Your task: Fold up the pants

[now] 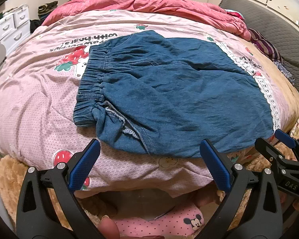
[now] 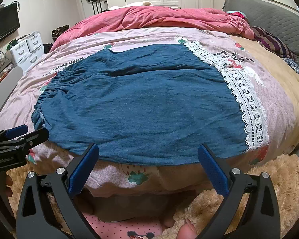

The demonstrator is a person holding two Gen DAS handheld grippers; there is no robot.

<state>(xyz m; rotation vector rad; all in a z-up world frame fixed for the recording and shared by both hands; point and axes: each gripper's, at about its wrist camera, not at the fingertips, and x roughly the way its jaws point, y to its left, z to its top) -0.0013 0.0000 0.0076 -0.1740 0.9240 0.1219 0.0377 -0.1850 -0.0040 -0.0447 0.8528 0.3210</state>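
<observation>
Blue denim pants (image 1: 179,91) lie folded flat on the pink strawberry-print bedspread (image 1: 29,99), elastic waistband (image 1: 91,79) to the left and white lace hem (image 1: 267,93) to the right. My left gripper (image 1: 149,145) is open at the pants' near edge, holding nothing. In the right wrist view the pants (image 2: 141,103) fill the middle, with the lace hem (image 2: 247,103) on the right. My right gripper (image 2: 148,149) is open over the near edge, also holding nothing. Each gripper shows in the other's view: the right gripper (image 1: 275,139) by the lace corner, the left gripper (image 2: 29,132) by the waistband corner.
A red quilt (image 2: 159,18) is bunched across the far side of the bed. A grey headboard (image 2: 273,16) and striped clothes (image 2: 273,43) sit at the right. White drawers (image 2: 28,49) and a TV (image 2: 4,25) stand at the left. A fluffy tan rug (image 2: 269,179) and pink slippers (image 1: 159,223) lie below.
</observation>
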